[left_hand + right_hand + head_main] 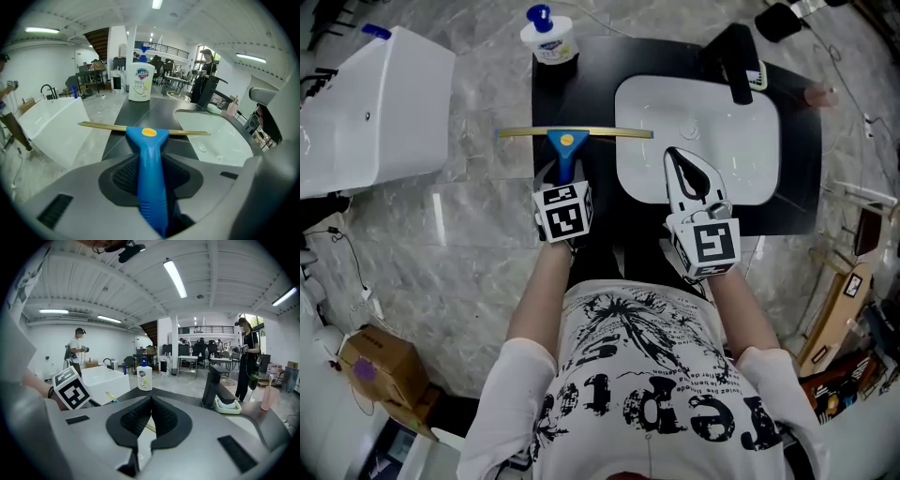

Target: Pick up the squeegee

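We have our left tool (151, 168) closed narrow on the blue handle of the squeegee (568, 139), which lies on the dark counter (591, 89) left of the sink (759, 159). If we lift carelessly, the long blade may swing and twist loose. Our right tool (674, 159) sits pinched together, empty. The handle's end is hidden beneath the left tool.

The soap bottle (139, 84) on the surface carries a label on which only "99.9%" reads clearly, its brand name too small to tell, while the shirt's (647, 375) large black lettering cannot be read with certainty.
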`<action>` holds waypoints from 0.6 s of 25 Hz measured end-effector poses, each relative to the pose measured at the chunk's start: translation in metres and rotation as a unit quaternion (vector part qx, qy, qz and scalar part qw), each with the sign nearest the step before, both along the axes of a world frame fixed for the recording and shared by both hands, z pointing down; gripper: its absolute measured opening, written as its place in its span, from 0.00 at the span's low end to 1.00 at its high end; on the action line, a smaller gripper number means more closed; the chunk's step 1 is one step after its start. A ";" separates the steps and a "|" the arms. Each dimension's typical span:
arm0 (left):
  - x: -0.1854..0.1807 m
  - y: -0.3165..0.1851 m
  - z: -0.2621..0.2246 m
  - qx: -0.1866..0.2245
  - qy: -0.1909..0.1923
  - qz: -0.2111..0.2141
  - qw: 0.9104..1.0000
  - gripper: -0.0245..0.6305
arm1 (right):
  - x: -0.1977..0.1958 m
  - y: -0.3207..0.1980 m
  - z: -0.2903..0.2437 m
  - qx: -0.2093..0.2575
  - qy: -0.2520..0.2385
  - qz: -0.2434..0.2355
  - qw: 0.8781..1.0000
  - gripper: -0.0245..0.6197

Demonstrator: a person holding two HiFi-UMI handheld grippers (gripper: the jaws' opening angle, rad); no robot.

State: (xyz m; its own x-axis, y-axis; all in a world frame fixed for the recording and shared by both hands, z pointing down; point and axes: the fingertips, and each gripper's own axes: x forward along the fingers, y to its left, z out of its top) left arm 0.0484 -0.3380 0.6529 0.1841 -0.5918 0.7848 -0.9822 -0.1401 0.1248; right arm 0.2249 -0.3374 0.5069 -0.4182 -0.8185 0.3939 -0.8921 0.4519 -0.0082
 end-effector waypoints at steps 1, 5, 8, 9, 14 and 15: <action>0.001 0.001 -0.002 0.002 -0.001 -0.004 1.000 0.26 | 0.003 0.001 0.000 -0.001 -0.002 -0.003 1.000 0.06; 0.005 0.002 -0.009 0.008 -0.005 -0.013 1.000 0.26 | 0.018 0.000 0.000 -0.005 -0.007 -0.008 1.000 0.06; 0.005 0.006 -0.018 0.014 -0.001 -0.022 1.000 0.26 | 0.023 0.001 -0.006 -0.002 -0.007 -0.013 1.000 0.06; 0.004 0.007 -0.023 0.019 0.001 -0.025 0.999 0.26 | 0.024 0.001 -0.009 0.000 -0.008 -0.015 1.000 0.06; 0.002 0.007 -0.061 0.066 0.013 -0.036 0.997 0.26 | 0.028 0.004 -0.030 0.016 -0.011 -0.020 1.000 0.06; 0.003 0.007 -0.072 0.079 0.017 -0.036 0.996 0.26 | 0.028 0.005 -0.036 0.020 -0.012 -0.020 1.000 0.06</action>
